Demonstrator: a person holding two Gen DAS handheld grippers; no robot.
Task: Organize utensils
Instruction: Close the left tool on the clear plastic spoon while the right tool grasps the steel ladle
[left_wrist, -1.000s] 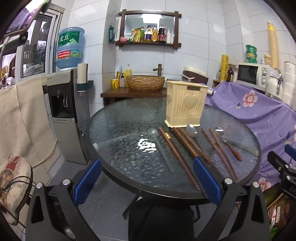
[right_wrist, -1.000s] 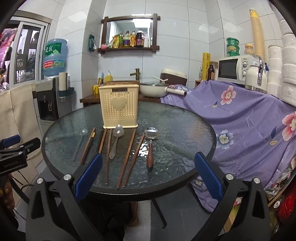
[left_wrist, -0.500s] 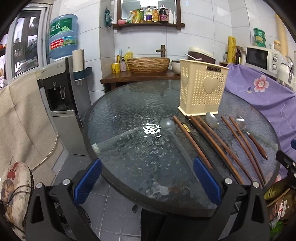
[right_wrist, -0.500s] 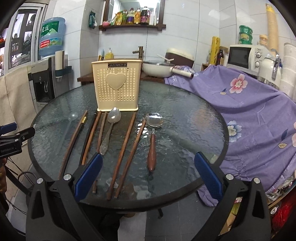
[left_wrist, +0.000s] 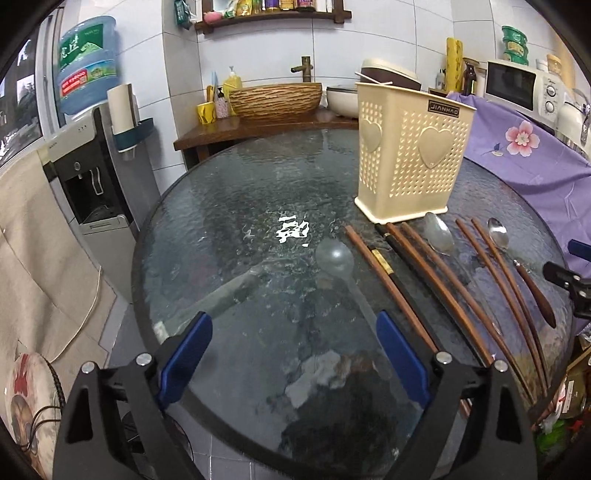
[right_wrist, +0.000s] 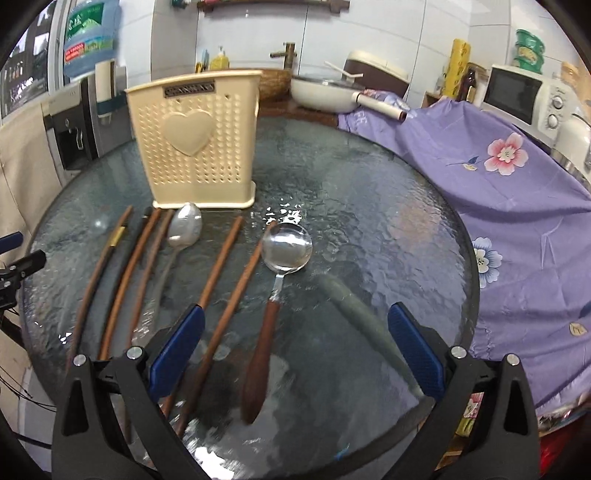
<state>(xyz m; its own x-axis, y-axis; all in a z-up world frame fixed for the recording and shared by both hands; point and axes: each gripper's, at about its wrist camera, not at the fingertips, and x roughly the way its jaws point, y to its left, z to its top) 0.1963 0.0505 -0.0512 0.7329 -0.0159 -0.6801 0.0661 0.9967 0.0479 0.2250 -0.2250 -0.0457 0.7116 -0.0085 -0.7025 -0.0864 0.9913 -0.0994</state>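
A cream perforated utensil holder (left_wrist: 410, 155) (right_wrist: 199, 147) stands upright on the round glass table (left_wrist: 229, 229) (right_wrist: 369, 221). In front of it lie several brown chopsticks (left_wrist: 436, 280) (right_wrist: 221, 262), a clear plastic spoon (left_wrist: 334, 256), a metal spoon (left_wrist: 437, 234) (right_wrist: 184, 225) and a wood-handled spoon (left_wrist: 498, 230) (right_wrist: 286, 247). My left gripper (left_wrist: 293, 356) hovers over the table's near edge, jaws closing, pads touching nothing; the clear spoon's handle runs toward its right finger (left_wrist: 402, 358). My right gripper (right_wrist: 295, 345) is open above the wood-handled spoon's handle and one chopstick.
A purple floral cloth (right_wrist: 498, 177) drapes furniture right of the table, with a microwave (right_wrist: 517, 92) behind it. A water dispenser (left_wrist: 92, 170) stands left. A woven basin (left_wrist: 275, 99) and white pan (right_wrist: 321, 94) sit on the counter behind.
Both grippers have moved in over the table and tipped downward, so the utensils loom larger. The left gripper's pads stand a little closer together.
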